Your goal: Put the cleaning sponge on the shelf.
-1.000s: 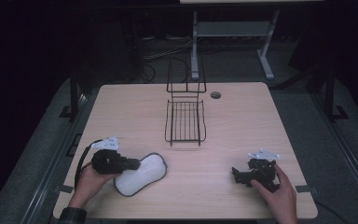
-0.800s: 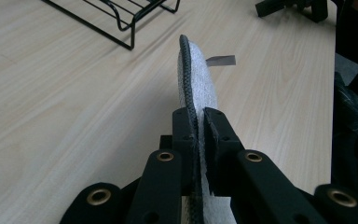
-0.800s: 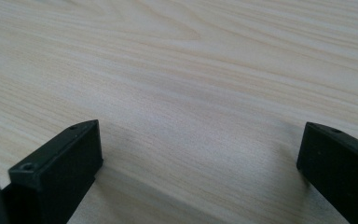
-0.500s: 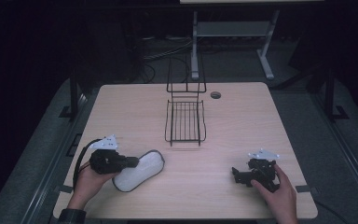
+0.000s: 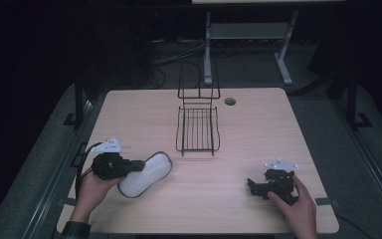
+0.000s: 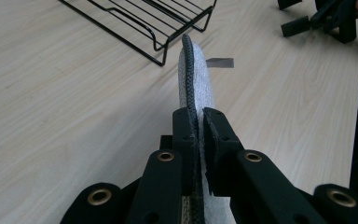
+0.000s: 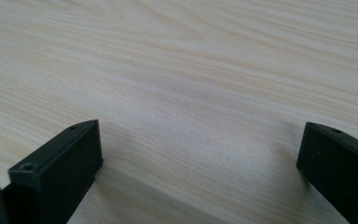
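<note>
**Left gripper clamped on the insole**

My left gripper (image 6: pixel 196 135) pinches the grey insole (image 6: pixel 196 74) by its dark-edged rim, holding it on edge. The wire rack (image 6: pixel 144 18) lies just beyond its far tip. My right gripper (image 7: pixel 200 154) rests wide apart on the table (image 7: pixel 177 56).

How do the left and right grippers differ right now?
The left gripper is shut on the edge of the white insole; the right gripper stands wide open with nothing between its jaws. The left one points toward the wire rack; the right one points toward the left hand's side. Both are black, hand-held, low over the table.
</note>
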